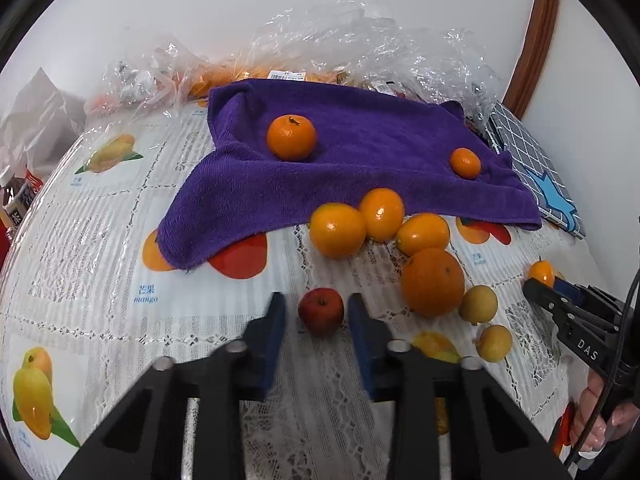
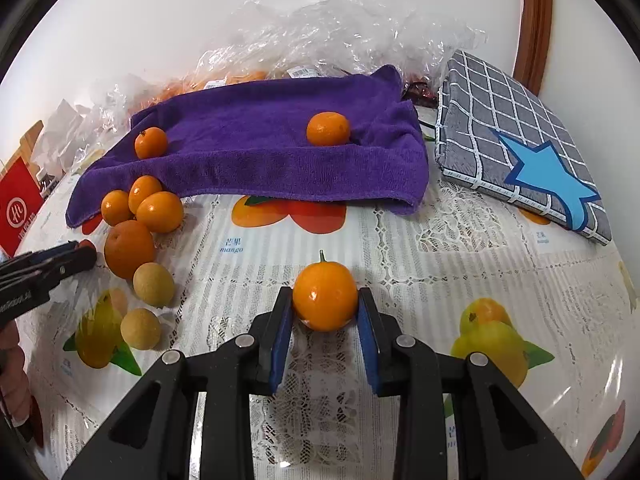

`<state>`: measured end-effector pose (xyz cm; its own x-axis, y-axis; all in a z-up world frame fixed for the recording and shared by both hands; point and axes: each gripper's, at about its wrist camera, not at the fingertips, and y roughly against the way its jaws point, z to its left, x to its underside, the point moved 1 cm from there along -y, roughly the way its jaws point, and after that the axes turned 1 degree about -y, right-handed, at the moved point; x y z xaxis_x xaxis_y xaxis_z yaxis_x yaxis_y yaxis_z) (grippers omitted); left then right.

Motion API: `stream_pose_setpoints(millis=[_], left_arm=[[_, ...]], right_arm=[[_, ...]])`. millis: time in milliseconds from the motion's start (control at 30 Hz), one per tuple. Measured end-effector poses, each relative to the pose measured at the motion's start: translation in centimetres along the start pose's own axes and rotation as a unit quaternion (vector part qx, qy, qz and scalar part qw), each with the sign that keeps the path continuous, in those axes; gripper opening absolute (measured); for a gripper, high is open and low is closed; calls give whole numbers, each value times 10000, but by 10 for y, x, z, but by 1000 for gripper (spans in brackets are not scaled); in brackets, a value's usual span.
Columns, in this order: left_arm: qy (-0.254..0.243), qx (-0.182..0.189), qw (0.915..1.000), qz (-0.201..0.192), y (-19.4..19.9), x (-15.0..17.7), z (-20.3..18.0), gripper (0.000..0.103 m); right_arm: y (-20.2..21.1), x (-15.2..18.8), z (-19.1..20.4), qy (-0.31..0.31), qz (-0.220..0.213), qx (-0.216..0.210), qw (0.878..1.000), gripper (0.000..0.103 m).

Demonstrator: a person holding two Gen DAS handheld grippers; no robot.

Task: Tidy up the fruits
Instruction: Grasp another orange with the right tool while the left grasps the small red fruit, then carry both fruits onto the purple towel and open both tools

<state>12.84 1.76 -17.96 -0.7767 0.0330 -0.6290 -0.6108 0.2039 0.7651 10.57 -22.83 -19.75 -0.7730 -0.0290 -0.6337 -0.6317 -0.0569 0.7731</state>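
Observation:
A purple towel (image 1: 360,160) lies on the table with two tangerines (image 1: 291,137) (image 1: 465,163) on it. In front of it sit several kumquats (image 1: 338,230), a big orange (image 1: 433,281) and two pale longans (image 1: 478,303). My left gripper (image 1: 317,316) is open with a small red fruit (image 1: 321,310) between its fingertips. My right gripper (image 2: 325,306) is shut on a stemmed kumquat (image 2: 325,297) at the tabletop; it also shows in the left wrist view (image 1: 546,284). The towel (image 2: 260,152) and its tangerines (image 2: 328,129) show in the right wrist view too.
A grey checked cushion with a blue star (image 2: 520,140) lies right of the towel. Crumpled clear plastic bags (image 1: 360,40) with more fruit sit behind it by the wall. A red box (image 2: 18,204) and packets stand at the left. The tablecloth (image 1: 100,240) has printed fruit pictures.

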Motion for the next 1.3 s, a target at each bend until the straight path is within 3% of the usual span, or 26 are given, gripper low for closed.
stream_pose_setpoints(millis=[67,233,367,733,867,1167,1300], left_arm=[[3,81,10000,-37,0,1,0,22],[305,799,9963,-63,1,2,9,23],[682,960,9925,-341,8,5,22,23],[346,901,9932,-657,30,-12,15,23],[114,383,9946,-959,44,-44,14,23],[214,38,9913,-1302,20,-111,24,23],[241,10,9921,-1232,0,-112,26,23]], right_arm=[[1,1,0,6,-10,-45,10000,31],[1,1,-1,7,-24,-60,10000,31],[2,1,-1,-26,-62,-80,9999,31],[12,-8,-7,-218,-203,-96,9995,31],[29,-37,-12,-167,-568,-87,9982,31],[16,-112,-20,-248,-1060,-78,9940,31],[-7,-125,-23,-334,-986,-94,9945,31]])
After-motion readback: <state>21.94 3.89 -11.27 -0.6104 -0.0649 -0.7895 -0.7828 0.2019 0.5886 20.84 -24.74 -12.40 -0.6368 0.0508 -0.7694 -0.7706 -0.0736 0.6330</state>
